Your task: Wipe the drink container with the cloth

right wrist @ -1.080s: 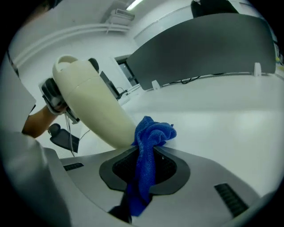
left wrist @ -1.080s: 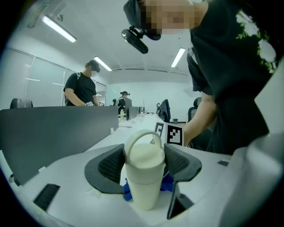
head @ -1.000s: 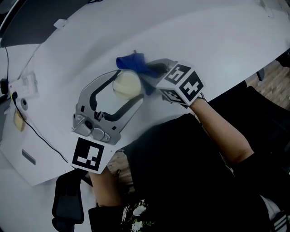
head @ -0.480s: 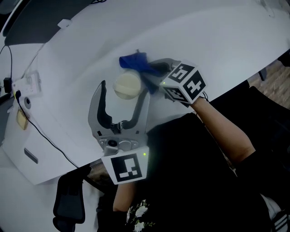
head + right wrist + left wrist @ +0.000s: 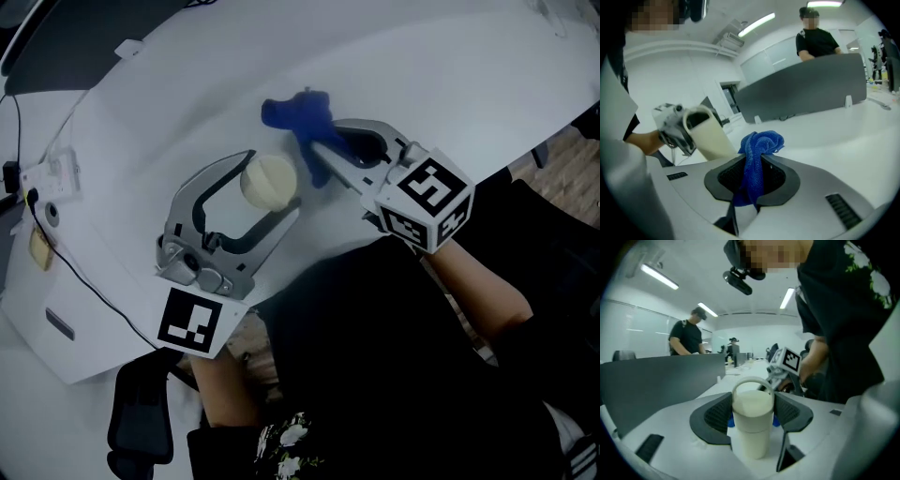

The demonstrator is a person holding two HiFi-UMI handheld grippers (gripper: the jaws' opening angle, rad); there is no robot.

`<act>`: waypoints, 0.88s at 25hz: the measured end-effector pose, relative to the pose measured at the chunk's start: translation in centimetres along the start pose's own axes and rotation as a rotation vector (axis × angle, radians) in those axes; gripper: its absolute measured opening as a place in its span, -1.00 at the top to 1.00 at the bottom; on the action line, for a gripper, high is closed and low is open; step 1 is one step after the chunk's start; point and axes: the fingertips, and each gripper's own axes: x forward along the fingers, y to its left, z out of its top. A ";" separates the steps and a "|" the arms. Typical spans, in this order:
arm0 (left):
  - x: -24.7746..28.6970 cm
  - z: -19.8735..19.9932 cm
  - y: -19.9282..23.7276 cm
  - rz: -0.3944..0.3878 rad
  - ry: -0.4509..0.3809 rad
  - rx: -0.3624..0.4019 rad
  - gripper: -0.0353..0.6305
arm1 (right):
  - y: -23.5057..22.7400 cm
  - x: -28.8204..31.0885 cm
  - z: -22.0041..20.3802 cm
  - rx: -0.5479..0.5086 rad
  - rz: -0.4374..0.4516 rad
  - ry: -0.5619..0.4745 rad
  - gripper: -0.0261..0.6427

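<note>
The drink container (image 5: 751,423) looks matt cream plastic, the cloth (image 5: 757,159) fuzzy, the table (image 5: 450,84) smooth.

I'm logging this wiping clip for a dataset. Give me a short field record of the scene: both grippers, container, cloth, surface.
left gripper: jaws closing, pads at the sides of the drink container
right gripper: shut on the blue cloth, which bunches up above the jaws
drink container: cream, lid with a loop handle, upright on the table
blue cloth: close beside the container; contact cannot be told
table: white
</note>
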 end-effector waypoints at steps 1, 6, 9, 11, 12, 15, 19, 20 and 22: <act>0.2 0.2 0.0 -0.054 -0.002 0.012 0.08 | 0.3 -1.3 2.1 -0.010 0.005 -0.074 0.73; 0.8 0.1 0.1 -0.128 -0.010 -0.014 0.08 | 3.2 -3.7 7.4 -0.111 0.068 -0.240 0.73; 1.0 0.3 0.1 -0.125 -0.022 -0.017 0.08 | 2.9 -1.7 4.4 -0.042 0.076 -0.158 0.73; 0.8 0.2 0.0 -0.131 -0.023 -0.018 0.08 | 2.0 -0.3 1.7 0.009 0.067 -0.082 0.73; 0.7 0.1 0.1 -0.133 -0.020 -0.019 0.08 | 1.6 0.6 0.2 0.009 0.060 -0.034 0.74; 0.2 -0.3 0.2 -0.129 -0.020 -0.030 0.08 | 0.6 3.3 -4.0 -0.058 0.025 0.147 0.75; 0.4 -0.1 0.5 -0.094 -0.033 -0.048 0.08 | 0.0 4.6 -6.5 -0.093 0.005 0.286 0.75; 0.5 -0.1 0.6 -0.077 -0.032 -0.055 0.08 | -0.1 4.7 -6.6 -0.095 0.007 0.289 0.75; 0.5 -0.2 0.7 -0.049 -0.009 -0.066 0.08 | -0.2 4.7 -6.6 -0.088 0.012 0.286 0.75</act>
